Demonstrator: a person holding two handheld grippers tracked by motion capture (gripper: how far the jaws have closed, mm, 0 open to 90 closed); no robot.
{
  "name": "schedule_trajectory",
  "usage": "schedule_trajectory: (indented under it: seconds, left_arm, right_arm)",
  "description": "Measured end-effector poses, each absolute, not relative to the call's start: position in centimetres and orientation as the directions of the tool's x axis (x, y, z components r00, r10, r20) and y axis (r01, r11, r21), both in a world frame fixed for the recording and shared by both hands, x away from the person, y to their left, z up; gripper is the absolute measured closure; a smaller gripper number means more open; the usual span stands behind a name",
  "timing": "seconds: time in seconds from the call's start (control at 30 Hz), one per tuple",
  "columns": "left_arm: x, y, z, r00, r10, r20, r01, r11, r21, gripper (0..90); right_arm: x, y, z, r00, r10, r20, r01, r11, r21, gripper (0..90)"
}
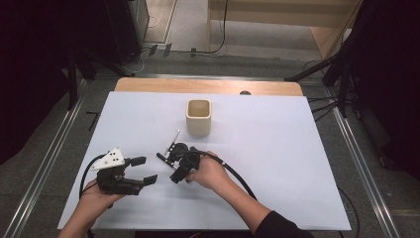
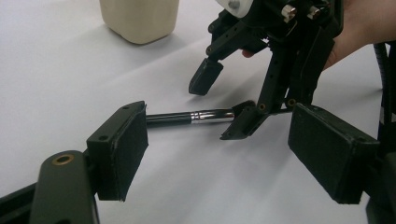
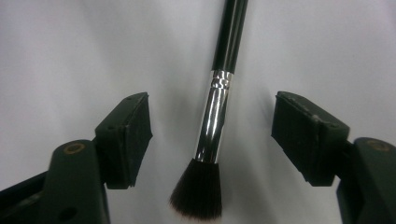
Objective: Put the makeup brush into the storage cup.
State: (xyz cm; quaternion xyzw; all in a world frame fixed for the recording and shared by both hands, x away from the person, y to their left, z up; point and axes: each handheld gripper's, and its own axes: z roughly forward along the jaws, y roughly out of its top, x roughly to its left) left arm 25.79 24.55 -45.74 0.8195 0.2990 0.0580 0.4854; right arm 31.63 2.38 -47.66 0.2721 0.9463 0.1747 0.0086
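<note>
Grippers sit near the table's front edge; the left gripper [image 1: 141, 171] rests open and empty at near left, its jaws aimed right; just right of it the right gripper [image 3: 212, 140] hangs over a makeup brush [image 3: 219, 107] lying flat on the white table [image 1: 277, 148], jaws spread either side of the ferrule, not touching; the pickup looks under way, needing a lower, then a squeeze; farther off stands a cream cup [image 1: 198, 117].

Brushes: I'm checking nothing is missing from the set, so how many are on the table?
1. The makeup brush lies on the white table in front of the cream cup, between the open jaws of the right gripper. Others may stand hidden inside the cup.
</note>
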Motion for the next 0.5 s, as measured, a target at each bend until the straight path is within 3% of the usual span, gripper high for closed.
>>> schedule_trajectory:
  seconds: [0.5]
  left_arm:
    - [25.78, 24.51, -45.75, 0.814, 0.546, -0.195, 0.434, -0.351, 0.830, 20.6]
  right_arm:
    - [31.11, 2.64, -48.05, -0.838, 0.546, 0.010, 0.516, 0.786, 0.341, 53.5]
